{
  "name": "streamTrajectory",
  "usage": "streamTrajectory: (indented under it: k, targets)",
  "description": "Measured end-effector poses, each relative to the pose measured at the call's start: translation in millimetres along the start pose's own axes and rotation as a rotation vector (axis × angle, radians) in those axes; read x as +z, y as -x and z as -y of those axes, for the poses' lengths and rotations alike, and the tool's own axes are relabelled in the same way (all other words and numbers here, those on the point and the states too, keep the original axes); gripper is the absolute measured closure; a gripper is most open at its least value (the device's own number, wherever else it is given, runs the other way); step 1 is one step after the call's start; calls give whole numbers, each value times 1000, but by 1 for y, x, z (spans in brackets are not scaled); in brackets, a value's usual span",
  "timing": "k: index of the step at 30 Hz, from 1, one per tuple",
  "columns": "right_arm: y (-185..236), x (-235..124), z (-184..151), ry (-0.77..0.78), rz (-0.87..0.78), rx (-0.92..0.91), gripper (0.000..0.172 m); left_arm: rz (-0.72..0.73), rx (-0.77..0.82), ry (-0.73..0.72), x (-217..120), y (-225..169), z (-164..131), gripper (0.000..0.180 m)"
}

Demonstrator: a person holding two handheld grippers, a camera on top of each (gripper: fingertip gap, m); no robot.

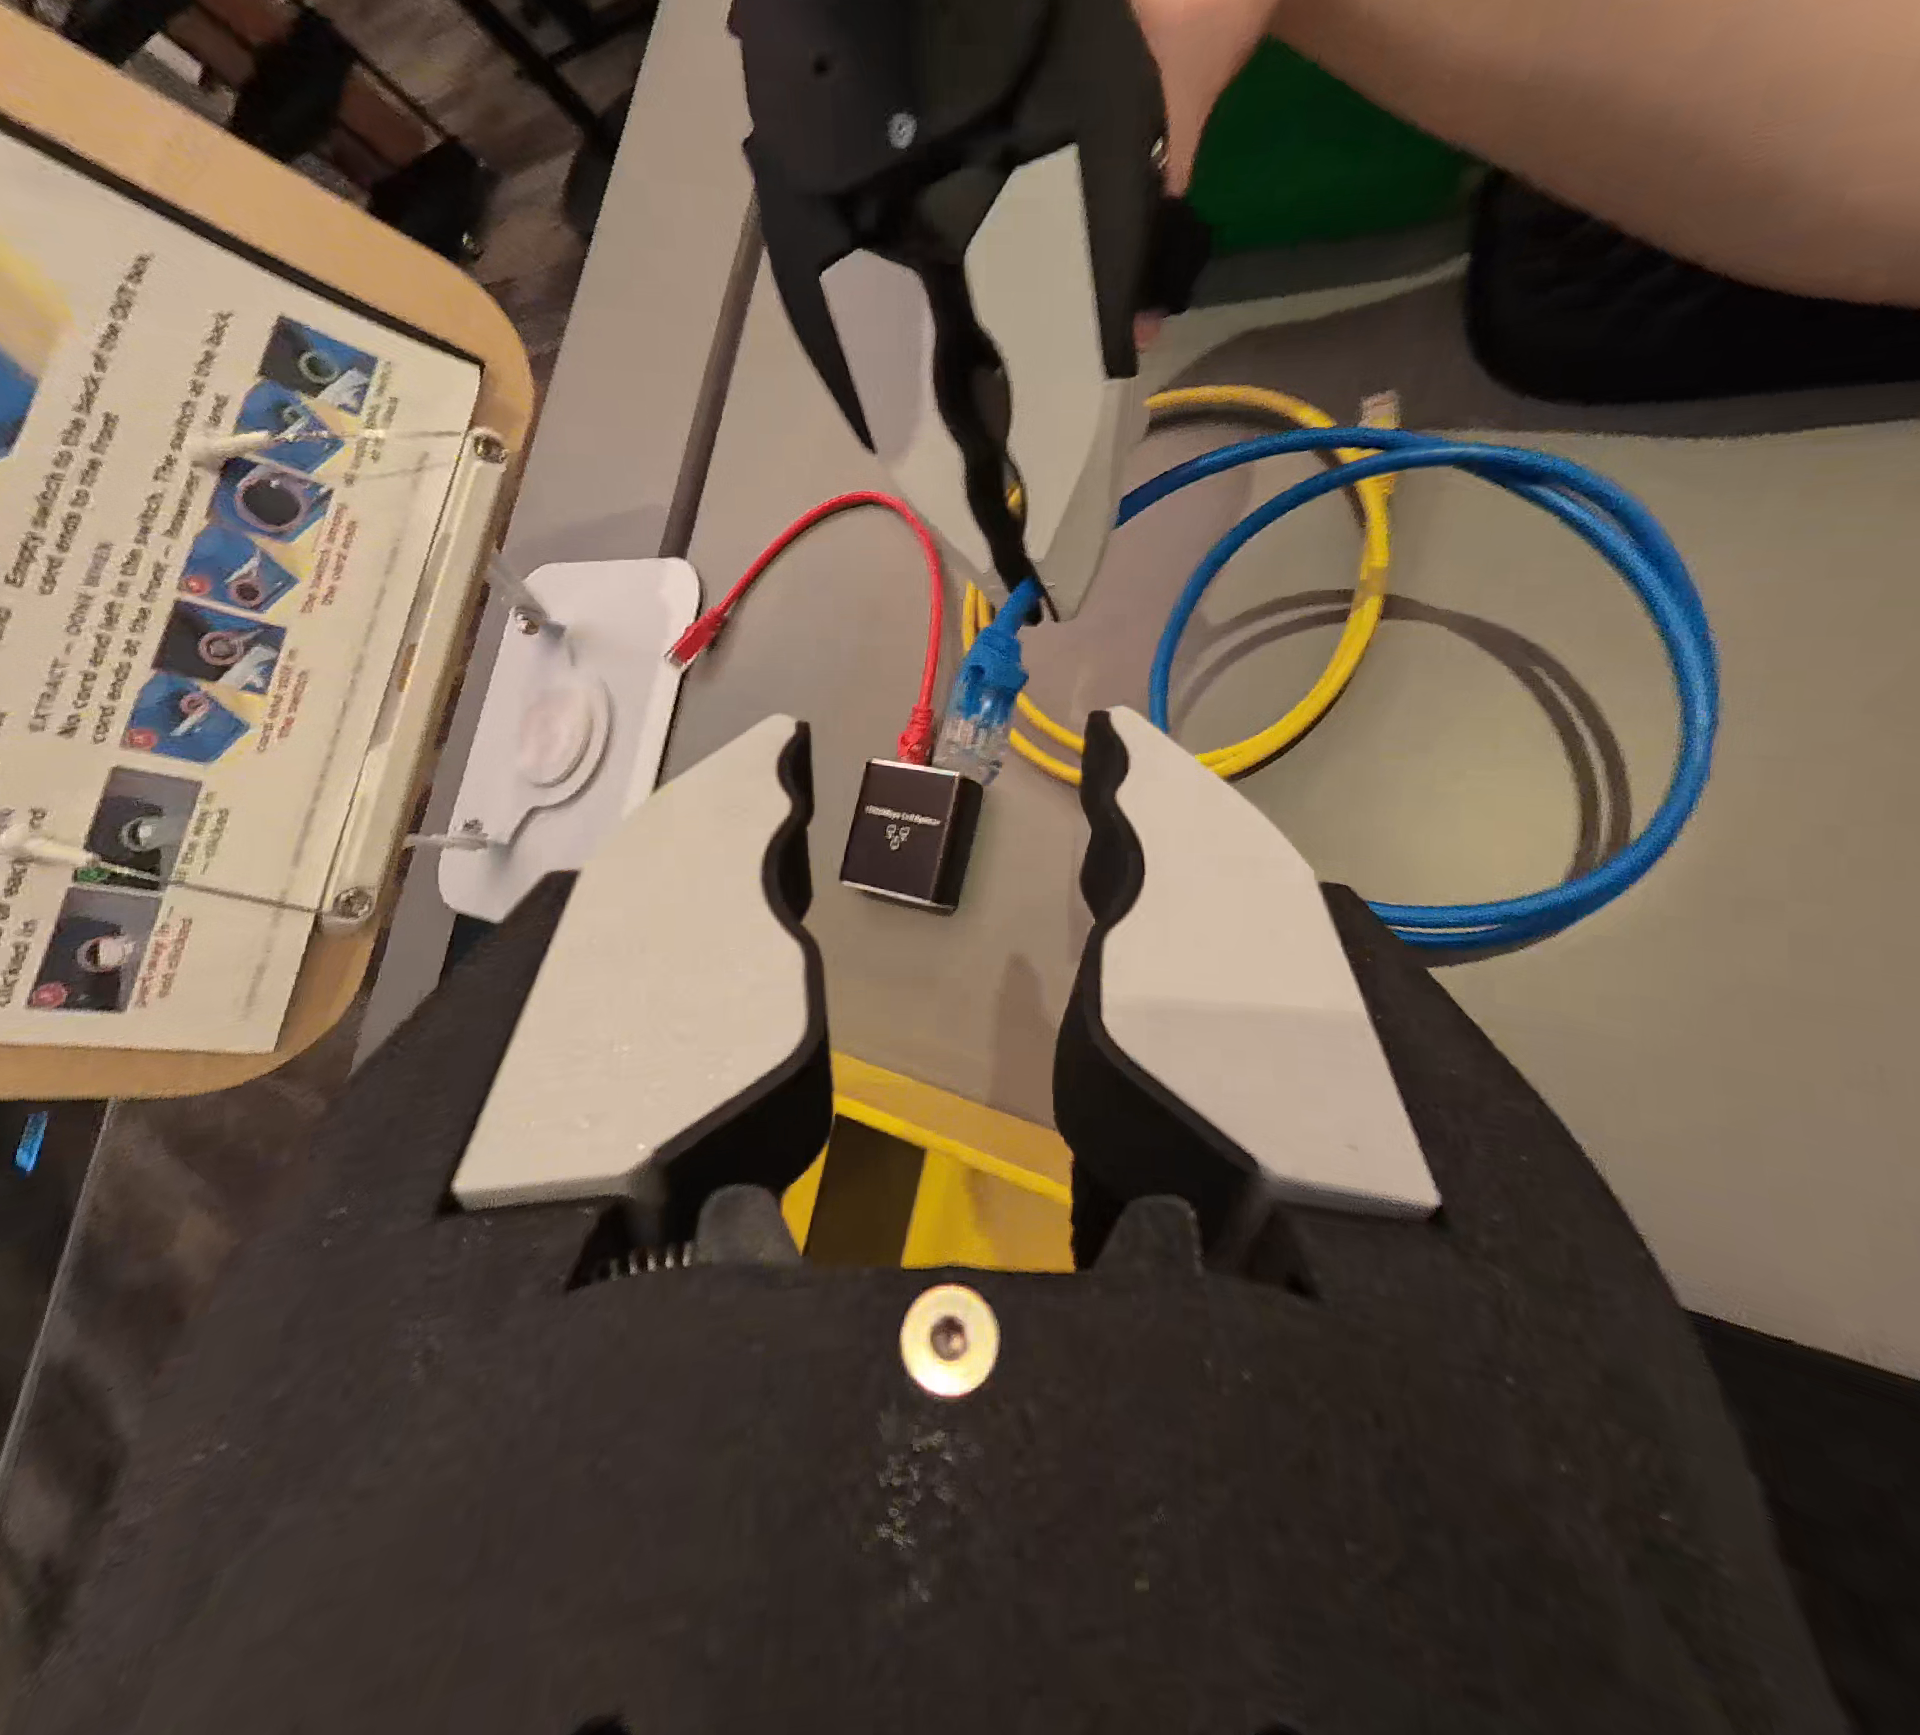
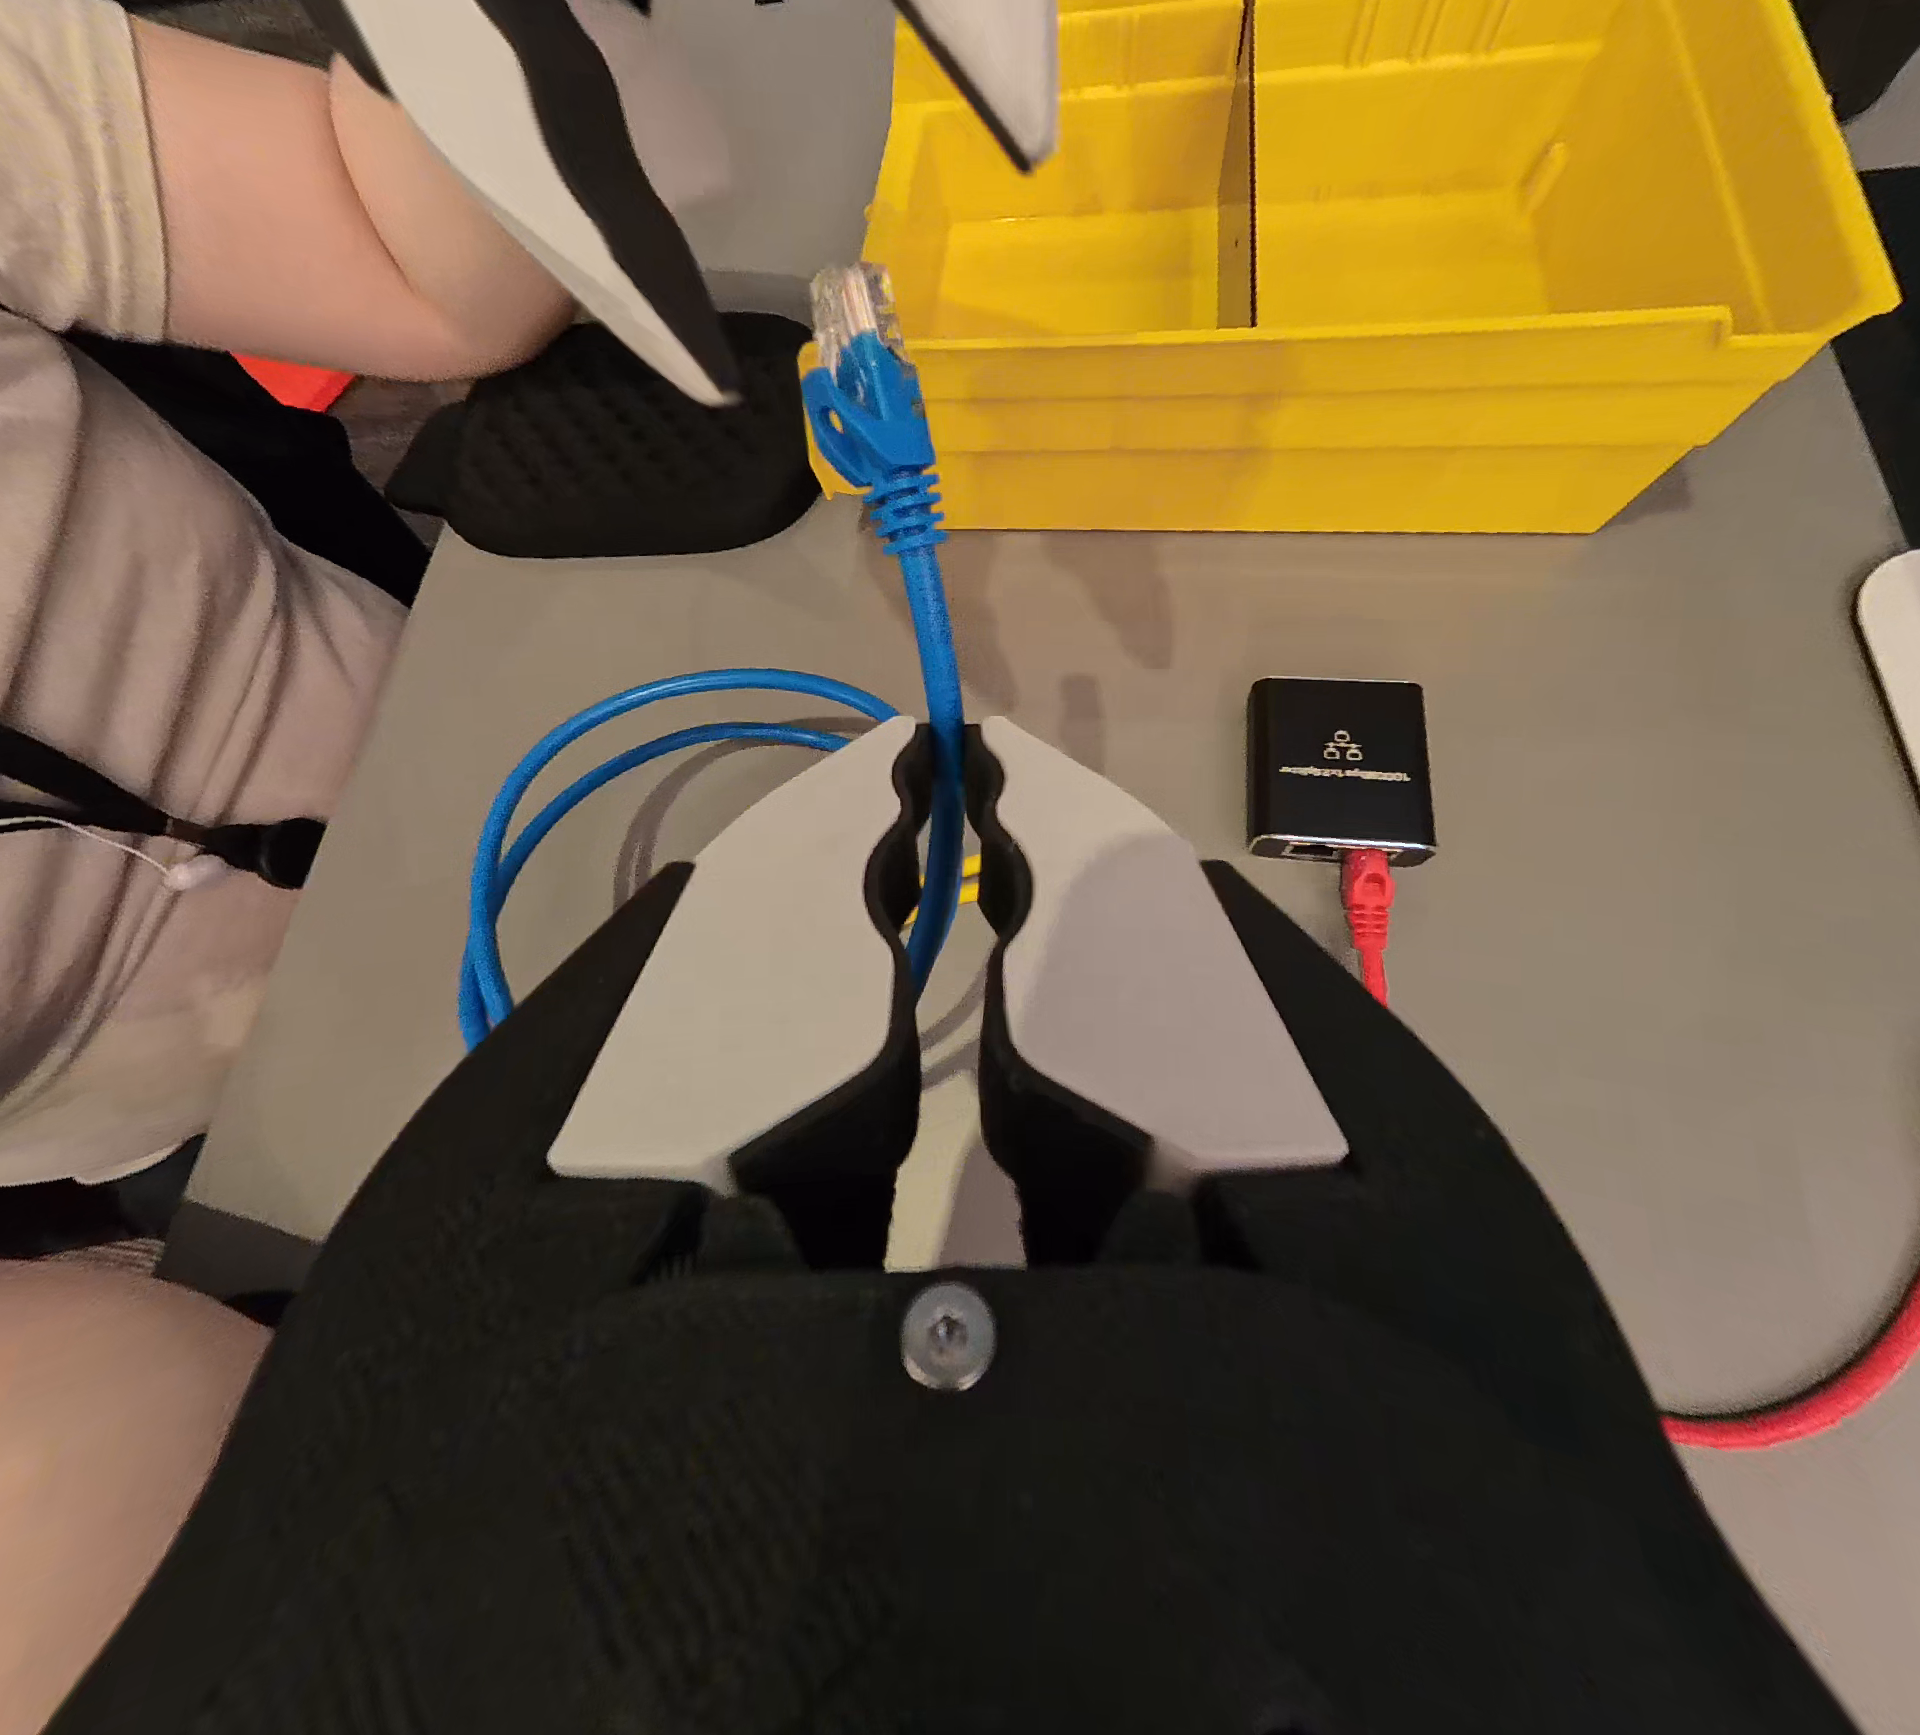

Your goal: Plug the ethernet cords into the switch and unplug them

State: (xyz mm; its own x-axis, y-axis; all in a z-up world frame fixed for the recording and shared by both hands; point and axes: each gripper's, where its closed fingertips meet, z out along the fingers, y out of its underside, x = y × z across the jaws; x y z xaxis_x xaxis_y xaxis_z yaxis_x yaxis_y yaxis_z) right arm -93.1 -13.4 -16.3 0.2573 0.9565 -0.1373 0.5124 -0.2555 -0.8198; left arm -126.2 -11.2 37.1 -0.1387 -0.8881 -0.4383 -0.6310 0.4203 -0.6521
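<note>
The small black switch point(image 1: 912, 838) lies on the grey table point(image 1: 1558, 1114), seen between my left fingers but below them. It also shows in the right wrist view point(image 2: 1340, 771). A red cord point(image 1: 914, 729) is plugged into it point(image 2: 1366, 896). My right gripper point(image 2: 940, 745) is shut on the blue cord point(image 2: 935, 636), a short way behind its plug point(image 2: 862, 366). In the left wrist view the right gripper point(image 1: 1023, 584) holds the blue plug point(image 1: 982, 698) just above the switch's port side. My left gripper point(image 1: 945, 729) is open and empty; it hangs above the plug in the right wrist view point(image 2: 873, 272).
A yellow divided bin point(image 2: 1351, 428) stands at the table's edge. Coils of blue cord point(image 1: 1621, 667) and yellow cord point(image 1: 1371, 563) lie on the table. The red cord's loose plug point(image 1: 698, 636) lies by a white plate point(image 1: 582, 729). A clipboard with a printed sheet point(image 1: 208, 646) stands at the left. Across from one pair of fingers to the other is roughly 7 cm.
</note>
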Motion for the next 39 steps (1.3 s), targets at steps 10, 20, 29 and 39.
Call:
streamTrajectory:
  k: [10,20,29,39]
  targets:
    - [-5,-5,-4,12,-1,83,165,-17,86,57,33,8,-12,152]
    - [-7,-5,-10,33,8,120,165,-79,116,30,44,1,-9,166]
    - [-6,-2,-16,59,20,128,165,-83,128,10,47,-6,-5,164]
    - [23,-31,15,-124,-12,-183,140,48,144,-65,11,-1,27,166]
